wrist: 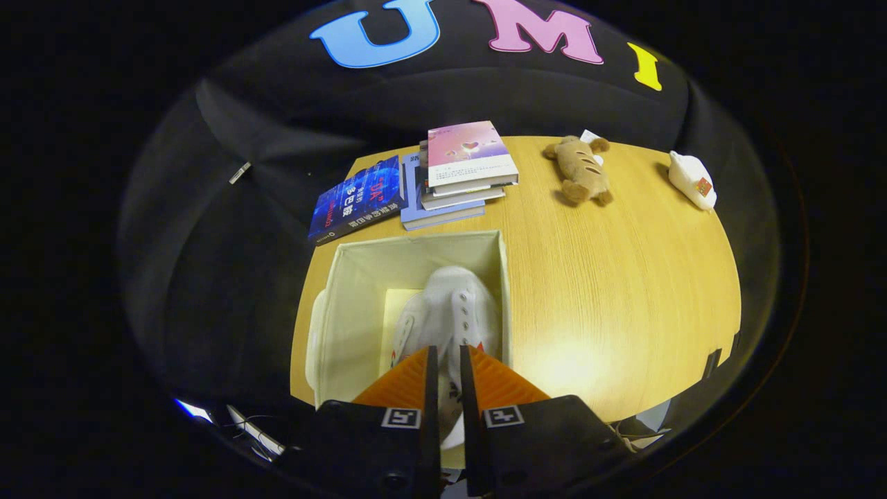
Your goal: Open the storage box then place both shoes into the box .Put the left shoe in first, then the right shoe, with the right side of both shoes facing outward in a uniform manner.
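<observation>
An open beige fabric storage box (357, 277) sits on the wooden table, just ahead of my fingers. Inside it lies a white shoe (454, 305) with eyelets, toe pointing away from me, against the box's right wall. My gripper (449, 355) is above the box, its fingers nearly closed on a thin white part of the shoe's rear, which runs through the narrow gap between them. The box's lid (315, 339) hangs at its left side. The left part of the box floor is bare.
Beyond the box a stack of books (461, 173) and a blue book (359, 199) lie on the table (624, 291). A brown plush toy (581, 170) and a white object (691, 180) rest at the far right.
</observation>
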### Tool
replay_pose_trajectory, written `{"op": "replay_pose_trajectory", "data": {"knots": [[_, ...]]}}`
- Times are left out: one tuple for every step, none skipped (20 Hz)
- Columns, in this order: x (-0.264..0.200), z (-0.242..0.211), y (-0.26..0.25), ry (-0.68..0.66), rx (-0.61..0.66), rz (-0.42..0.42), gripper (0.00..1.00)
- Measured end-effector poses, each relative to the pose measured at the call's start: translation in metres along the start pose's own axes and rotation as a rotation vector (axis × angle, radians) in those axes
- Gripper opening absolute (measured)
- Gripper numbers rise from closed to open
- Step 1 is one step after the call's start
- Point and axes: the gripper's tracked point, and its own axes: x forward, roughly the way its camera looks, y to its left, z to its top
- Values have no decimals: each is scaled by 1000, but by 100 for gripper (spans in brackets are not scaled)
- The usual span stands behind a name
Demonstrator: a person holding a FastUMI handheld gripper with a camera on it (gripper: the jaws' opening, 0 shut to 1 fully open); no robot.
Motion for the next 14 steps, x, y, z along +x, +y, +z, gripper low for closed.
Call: {"op": "replay_pose_trajectory", "data": {"knots": [[0,-1,4,10,-10,16,34],[-2,-3,8,19,-9,35,50],[-2,-5,7,25,-8,41,70],[-3,-8,7,30,-7,49,78],[-2,-9,7,31,-5,53,84],[-3,-10,5,31,-6,55,86],[-3,-11,2,33,-9,54,95],[-5,-12,-1,32,-8,57,97],[-7,-10,-2,27,-8,62,98],[-10,-9,-4,18,-12,71,98],[-14,-6,-7,2,-20,83,98],[-18,-2,-8,-20,-24,104,98],[-24,4,-9,-50,-23,133,98],[-28,10,-15,-81,-30,148,98]]}}
